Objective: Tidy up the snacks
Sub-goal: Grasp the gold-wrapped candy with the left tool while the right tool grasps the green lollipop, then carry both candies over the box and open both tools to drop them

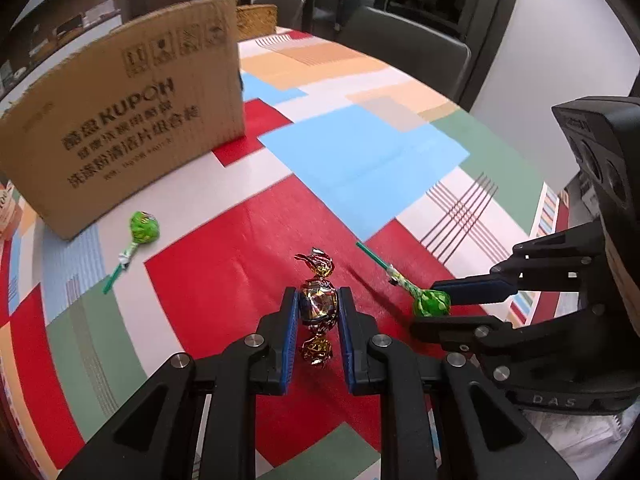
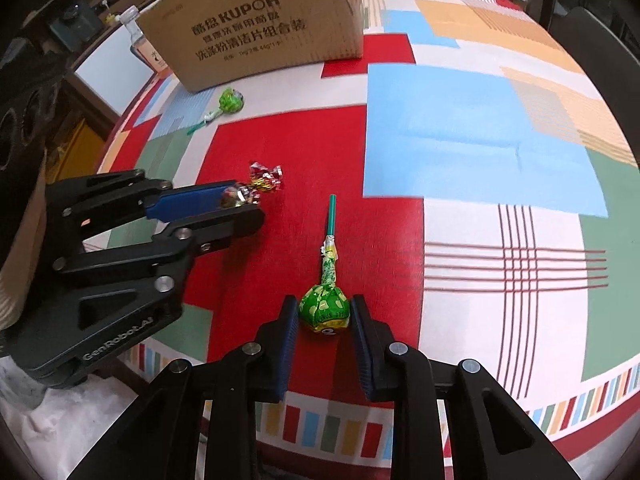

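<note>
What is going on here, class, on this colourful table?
A person works two hand-held claws at once. The left claw straddles a gold foil-wrapped candy on the red patch of the patchwork tablecloth. The right claw straddles the head of a green-wrapped lollipop. Both sweets look to rest on the cloth. A second green lollipop lies by the brown cardboard box.

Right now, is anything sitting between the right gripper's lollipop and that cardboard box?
Nothing blocks it. The lollipop sits between the right gripper fingers; bare tablecloth runs to the cardboard box. A second lollipop lies left of the path.
</note>
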A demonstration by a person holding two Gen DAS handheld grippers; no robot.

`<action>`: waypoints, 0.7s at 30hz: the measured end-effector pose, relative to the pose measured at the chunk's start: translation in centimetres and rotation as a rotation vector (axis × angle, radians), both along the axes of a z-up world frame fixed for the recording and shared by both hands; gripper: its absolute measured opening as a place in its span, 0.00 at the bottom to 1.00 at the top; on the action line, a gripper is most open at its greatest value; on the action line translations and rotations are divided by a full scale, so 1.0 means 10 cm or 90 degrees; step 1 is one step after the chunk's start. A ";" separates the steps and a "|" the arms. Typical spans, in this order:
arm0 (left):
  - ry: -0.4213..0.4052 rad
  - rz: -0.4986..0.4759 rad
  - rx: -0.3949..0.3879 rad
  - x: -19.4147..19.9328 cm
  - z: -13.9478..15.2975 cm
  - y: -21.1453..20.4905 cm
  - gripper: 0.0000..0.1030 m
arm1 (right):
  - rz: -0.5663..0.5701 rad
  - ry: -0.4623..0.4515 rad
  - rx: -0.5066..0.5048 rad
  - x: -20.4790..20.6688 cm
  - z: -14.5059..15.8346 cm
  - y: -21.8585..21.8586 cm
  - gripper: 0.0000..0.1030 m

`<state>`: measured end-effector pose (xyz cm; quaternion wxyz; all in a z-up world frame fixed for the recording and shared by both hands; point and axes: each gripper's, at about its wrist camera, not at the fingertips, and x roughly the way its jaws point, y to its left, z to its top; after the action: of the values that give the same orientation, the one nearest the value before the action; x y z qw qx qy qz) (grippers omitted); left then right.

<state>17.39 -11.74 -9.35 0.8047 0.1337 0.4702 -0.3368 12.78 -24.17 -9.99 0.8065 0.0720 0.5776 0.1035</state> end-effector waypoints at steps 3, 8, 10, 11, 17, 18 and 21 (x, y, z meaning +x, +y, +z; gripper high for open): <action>-0.007 0.014 -0.016 0.02 0.09 0.05 0.19 | -0.005 -0.019 0.005 0.06 0.08 0.02 0.27; -0.027 0.047 -0.035 0.07 0.24 0.18 0.19 | -0.007 -0.060 0.002 0.17 0.23 0.08 0.27; -0.038 0.065 -0.041 0.11 0.31 0.25 0.19 | -0.007 -0.076 0.001 0.21 0.30 0.09 0.27; -0.042 0.070 -0.044 0.12 0.33 0.28 0.19 | -0.008 -0.085 0.000 0.24 0.34 0.10 0.27; -0.080 0.101 -0.062 0.19 0.54 0.44 0.19 | -0.001 -0.133 0.000 0.38 0.54 0.20 0.27; -0.086 0.106 -0.065 0.20 0.57 0.47 0.19 | 0.001 -0.143 0.001 0.41 0.59 0.22 0.27; -0.108 0.123 -0.074 0.24 0.68 0.56 0.19 | 0.006 -0.167 0.002 0.48 0.70 0.27 0.27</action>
<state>19.81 -6.11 -2.51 0.8768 0.0687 0.3905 -0.2720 17.55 -21.44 -3.03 0.8746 0.0560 0.4671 0.1169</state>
